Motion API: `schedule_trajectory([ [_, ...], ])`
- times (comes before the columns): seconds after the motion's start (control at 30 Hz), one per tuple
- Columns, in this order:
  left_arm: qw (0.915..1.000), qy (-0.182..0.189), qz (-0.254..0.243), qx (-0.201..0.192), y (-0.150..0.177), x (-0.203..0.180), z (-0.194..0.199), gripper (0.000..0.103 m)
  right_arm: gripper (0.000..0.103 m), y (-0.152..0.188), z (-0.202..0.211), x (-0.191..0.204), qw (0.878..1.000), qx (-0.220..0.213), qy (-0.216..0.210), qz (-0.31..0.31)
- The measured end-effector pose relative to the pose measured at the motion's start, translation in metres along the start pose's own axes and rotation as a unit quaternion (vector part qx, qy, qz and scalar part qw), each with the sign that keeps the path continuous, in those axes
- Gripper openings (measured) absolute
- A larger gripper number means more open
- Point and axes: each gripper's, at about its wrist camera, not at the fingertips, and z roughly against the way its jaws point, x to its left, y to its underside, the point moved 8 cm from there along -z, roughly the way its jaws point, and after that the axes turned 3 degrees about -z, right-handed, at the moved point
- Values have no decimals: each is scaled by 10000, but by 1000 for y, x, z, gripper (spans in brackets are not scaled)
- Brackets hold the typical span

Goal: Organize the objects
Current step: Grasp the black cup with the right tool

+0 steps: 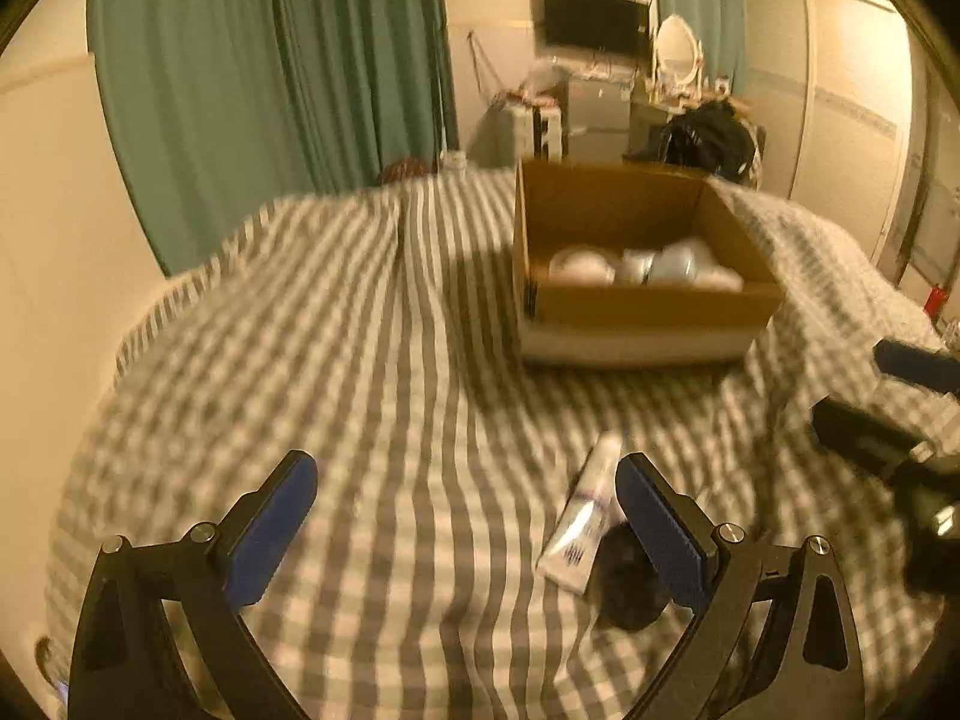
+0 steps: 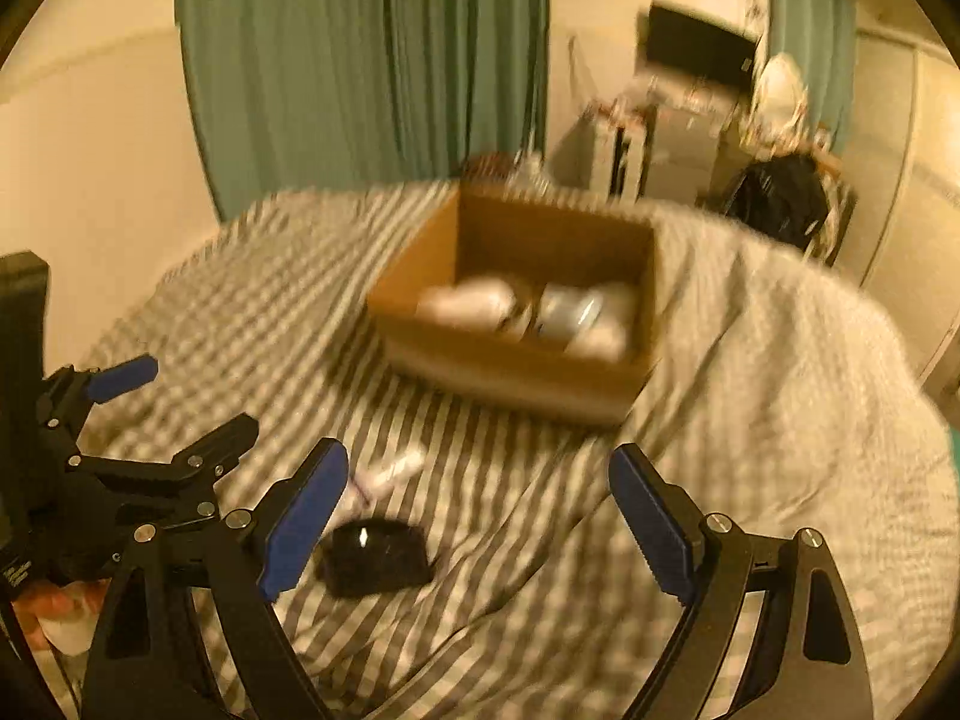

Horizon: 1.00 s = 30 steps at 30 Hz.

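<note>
A white tube [image 1: 581, 516] lies on the striped bedcover [image 1: 372, 360], just left of my left gripper's right finger. A small black object [image 1: 627, 579] lies beside it; it also shows in the right wrist view [image 2: 375, 558], with the tube [image 2: 390, 474] beyond it. My left gripper [image 1: 468, 474] is open and empty above the cover. My right gripper [image 2: 480, 474] is open and empty, the black object near its left finger. A cardboard box [image 1: 642, 306] further back holds several white and pale blue items [image 1: 642, 267]. The box shows in the right wrist view [image 2: 516, 360] too.
The left gripper shows at the left of the right wrist view [image 2: 150, 414]. Green curtains [image 1: 270, 90] hang behind the bed. A dresser with a mirror [image 1: 675, 51], a screen [image 1: 594, 15] and a black bag [image 1: 711, 138] stand at the back right.
</note>
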Motion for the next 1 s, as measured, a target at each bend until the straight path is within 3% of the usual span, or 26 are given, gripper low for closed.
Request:
schedule_trajectory([
  [0.17, 9995, -180, -159, 217, 24, -1, -19, 102, 89, 49, -48, 10, 9972, 703, -237, 87],
  [0.3, 9993, -177, 28, 329, 28, 8, -28, 102, 89, 72, -66, 17, 9932, 1092, -329, 235],
  [0.6, 9987, -135, 244, 429, 29, 18, -36, 102, 88, 80, -95, 42, 9832, 1505, -1016, 199],
  [0.7, 9986, -119, 292, 424, 28, 19, -37, 102, 77, 85, -106, 47, 9793, 1663, -1131, 229],
  [0.9, 9984, -172, 275, 454, 28, 19, -37, 102, 76, 78, -88, 38, 9869, 1312, -923, 187],
  [1.0, 9984, -254, 159, 487, 26, 14, -38, 102, 76, 62, -70, 18, 9937, 987, -515, 150],
])
